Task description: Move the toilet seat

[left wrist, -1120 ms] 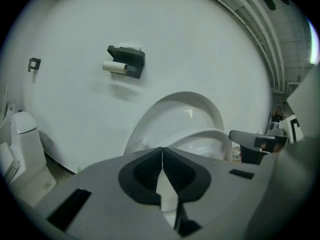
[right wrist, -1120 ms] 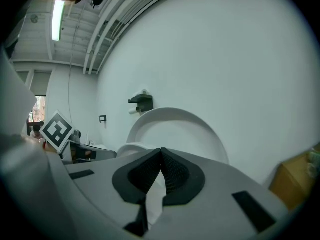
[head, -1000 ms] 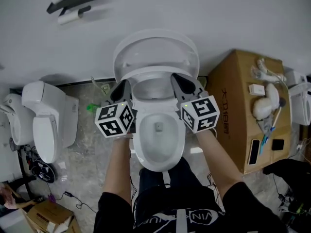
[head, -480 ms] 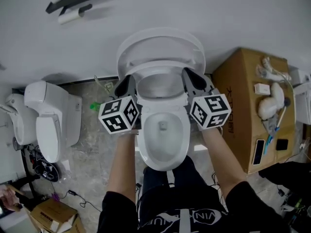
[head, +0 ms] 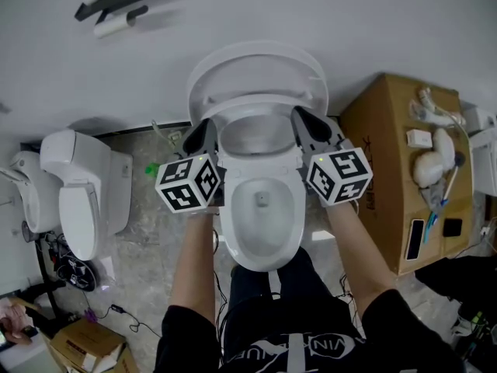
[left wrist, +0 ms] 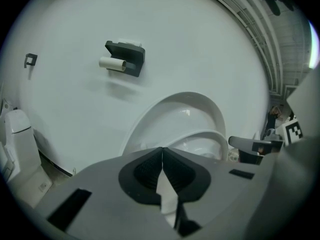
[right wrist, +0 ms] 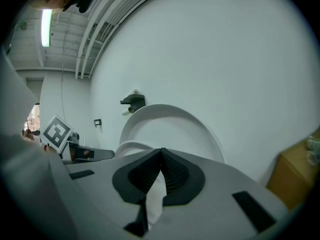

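A white toilet stands against the wall, its bowl (head: pixel 264 208) open and its lid (head: pixel 256 68) leaning back on the wall. The seat ring (head: pixel 258 109) is raised partway, tilted between lid and bowl. My left gripper (head: pixel 206 133) is shut and empty, its tip against the ring's left side. Tip to the ring's right side, my right gripper (head: pixel 301 121) is likewise shut and empty. In the left gripper view the left gripper (left wrist: pixel 161 149) faces the lid (left wrist: pixel 175 116) and ring (left wrist: pixel 207 138). The right gripper (right wrist: pixel 161 150) in its own view faces the lid (right wrist: pixel 170 124).
A second toilet (head: pixel 78 200) stands at the left. At the right, a cardboard box (head: pixel 388 177) carries small items. A paper-roll holder (head: pixel 116 6) hangs on the wall. Cables and a small box (head: pixel 78 344) lie on the floor at lower left.
Both grippers and the seat ring have moved slightly up toward the lid since a second ago. Over the last half second almost nothing has shifted.
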`<state>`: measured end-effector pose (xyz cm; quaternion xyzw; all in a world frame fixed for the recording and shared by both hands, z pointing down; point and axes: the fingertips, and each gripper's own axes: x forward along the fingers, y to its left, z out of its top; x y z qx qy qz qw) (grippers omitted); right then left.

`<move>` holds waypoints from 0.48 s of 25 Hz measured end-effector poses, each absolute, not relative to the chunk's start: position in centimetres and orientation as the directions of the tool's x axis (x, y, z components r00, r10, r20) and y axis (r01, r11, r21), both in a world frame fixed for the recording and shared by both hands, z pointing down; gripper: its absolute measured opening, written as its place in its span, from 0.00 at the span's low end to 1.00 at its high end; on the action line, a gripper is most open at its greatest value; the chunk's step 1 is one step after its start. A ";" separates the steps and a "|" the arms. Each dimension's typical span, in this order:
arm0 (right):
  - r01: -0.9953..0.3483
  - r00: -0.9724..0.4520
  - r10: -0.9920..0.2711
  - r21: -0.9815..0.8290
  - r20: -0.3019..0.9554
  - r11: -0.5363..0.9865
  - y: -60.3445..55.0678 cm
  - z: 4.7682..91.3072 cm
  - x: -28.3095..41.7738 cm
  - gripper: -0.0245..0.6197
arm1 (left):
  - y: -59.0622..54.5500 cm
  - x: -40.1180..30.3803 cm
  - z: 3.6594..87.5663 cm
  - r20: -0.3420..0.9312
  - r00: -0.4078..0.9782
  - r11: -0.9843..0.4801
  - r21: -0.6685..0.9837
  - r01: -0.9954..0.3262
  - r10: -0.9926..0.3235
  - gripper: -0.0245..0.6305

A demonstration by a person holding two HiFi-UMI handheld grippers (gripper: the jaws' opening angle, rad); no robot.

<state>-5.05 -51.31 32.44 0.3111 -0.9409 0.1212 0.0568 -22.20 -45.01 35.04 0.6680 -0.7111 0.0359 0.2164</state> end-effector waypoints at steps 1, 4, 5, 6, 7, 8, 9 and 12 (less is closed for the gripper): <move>-0.596 -0.803 -0.569 -0.191 0.179 0.780 -51.1 32.3 -5.0 0.05 | -44.9 -22.1 34.8 0.351 -0.010 0.099 0.236 -0.967 -0.936 0.04; -0.587 -0.809 -0.562 -0.188 0.171 0.788 -50.3 31.9 -4.7 0.05 | -44.3 -21.7 34.2 0.338 0.002 0.080 0.230 -0.970 -0.941 0.04; -0.582 -0.812 -0.558 -0.184 0.169 0.792 -50.0 31.7 -4.6 0.05 | -44.0 -21.6 34.0 0.332 0.005 0.076 0.229 -0.970 -0.943 0.04; -0.577 -0.816 -0.553 -0.178 0.166 0.797 -49.6 31.5 -4.6 0.05 | -43.6 -21.4 33.7 0.324 0.006 0.072 0.228 -0.971 -0.946 0.04; -0.570 -0.821 -0.547 -0.169 0.164 0.804 -49.1 31.2 -4.5 0.05 | -43.2 -21.3 33.4 0.315 0.006 0.068 0.224 -0.972 -0.949 0.04; -0.562 -0.826 -0.540 -0.157 0.163 0.812 -48.6 31.0 -4.5 0.05 | -42.9 -21.1 33.1 0.304 0.007 0.062 0.218 -0.974 -0.953 0.04; -0.554 -0.831 -0.533 -0.143 0.163 0.820 -48.1 30.8 -4.5 0.05 | -42.5 -21.0 32.8 0.291 0.010 0.053 0.210 -0.976 -0.957 0.04; -0.534 -0.841 -0.515 -0.100 0.167 0.840 -46.5 30.4 -4.4 0.05 | -41.5 -20.3 31.7 0.250 0.031 0.015 0.179 -0.984 -0.968 0.04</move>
